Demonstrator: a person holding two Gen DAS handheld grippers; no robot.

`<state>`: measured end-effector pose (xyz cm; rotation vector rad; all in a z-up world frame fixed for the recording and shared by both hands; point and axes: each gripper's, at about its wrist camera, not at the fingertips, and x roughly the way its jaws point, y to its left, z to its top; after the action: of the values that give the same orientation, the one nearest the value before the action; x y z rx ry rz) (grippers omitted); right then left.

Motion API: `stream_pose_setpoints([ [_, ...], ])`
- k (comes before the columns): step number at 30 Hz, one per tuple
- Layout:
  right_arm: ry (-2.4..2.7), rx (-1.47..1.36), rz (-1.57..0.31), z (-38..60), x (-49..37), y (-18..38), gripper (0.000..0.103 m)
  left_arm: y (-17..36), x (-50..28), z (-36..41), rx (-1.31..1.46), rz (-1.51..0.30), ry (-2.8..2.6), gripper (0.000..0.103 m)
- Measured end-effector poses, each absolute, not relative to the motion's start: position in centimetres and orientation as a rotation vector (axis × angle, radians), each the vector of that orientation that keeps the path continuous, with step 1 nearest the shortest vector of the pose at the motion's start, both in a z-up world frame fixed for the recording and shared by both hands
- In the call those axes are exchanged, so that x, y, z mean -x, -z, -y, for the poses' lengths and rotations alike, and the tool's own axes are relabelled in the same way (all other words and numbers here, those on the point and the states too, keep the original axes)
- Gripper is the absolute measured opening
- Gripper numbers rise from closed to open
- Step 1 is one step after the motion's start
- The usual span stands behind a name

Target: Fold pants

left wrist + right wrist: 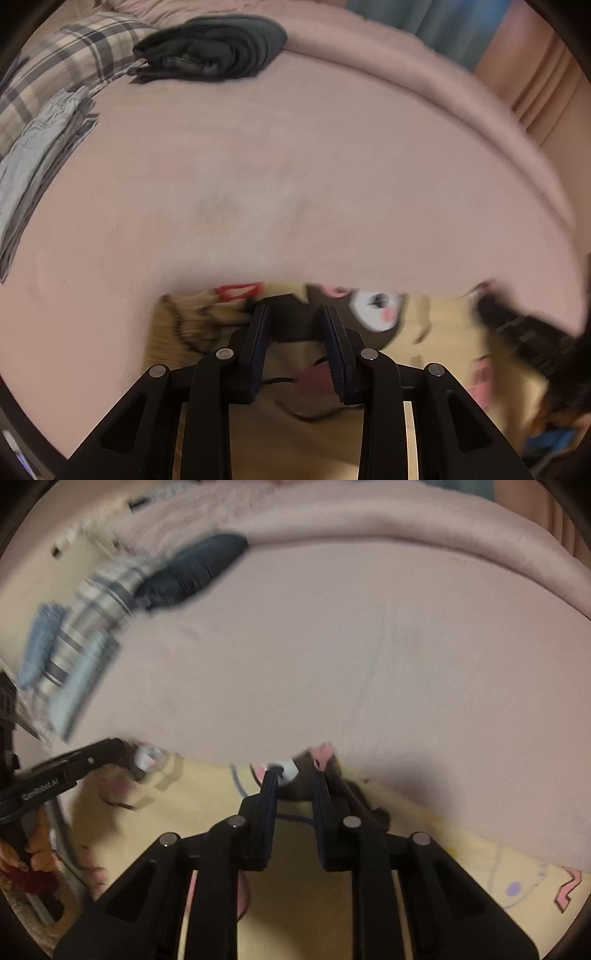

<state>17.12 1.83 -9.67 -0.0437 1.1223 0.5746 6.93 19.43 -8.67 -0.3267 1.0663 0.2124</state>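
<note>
Yellow cartoon-print pants [314,424] lie at the near edge of a pink bed [295,166]. My left gripper [293,314] is at the fabric's far edge, its jaws part open with cloth between them; the grip is unclear in the blur. In the right wrist view the same pants [461,849] spread under my right gripper [293,775], whose jaws also stand part open over the pants' edge. The left gripper [122,749] shows at the left there.
Folded dark pants [214,48] lie at the far side of the bed, with plaid cloth [66,59] and pale grey pants [33,158] to the left. A pink duvet [406,74] runs along the far edge.
</note>
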Motion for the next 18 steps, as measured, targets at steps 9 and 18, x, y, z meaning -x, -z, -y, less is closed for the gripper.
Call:
stream_pose_setpoints([
  [9, -0.534, 0.087, -1.075, -3.0, -18.1, 9.8, 0.012, 8.5, -4.6, -19.2, 0.334, -0.99, -0.268, 0.032],
  [18, -0.516, -0.047, -1.037, 1.0, -15.6, 8.5, 0.034, 7.3, 0.2, -17.5, 0.3, -0.985, -0.293, 0.033],
])
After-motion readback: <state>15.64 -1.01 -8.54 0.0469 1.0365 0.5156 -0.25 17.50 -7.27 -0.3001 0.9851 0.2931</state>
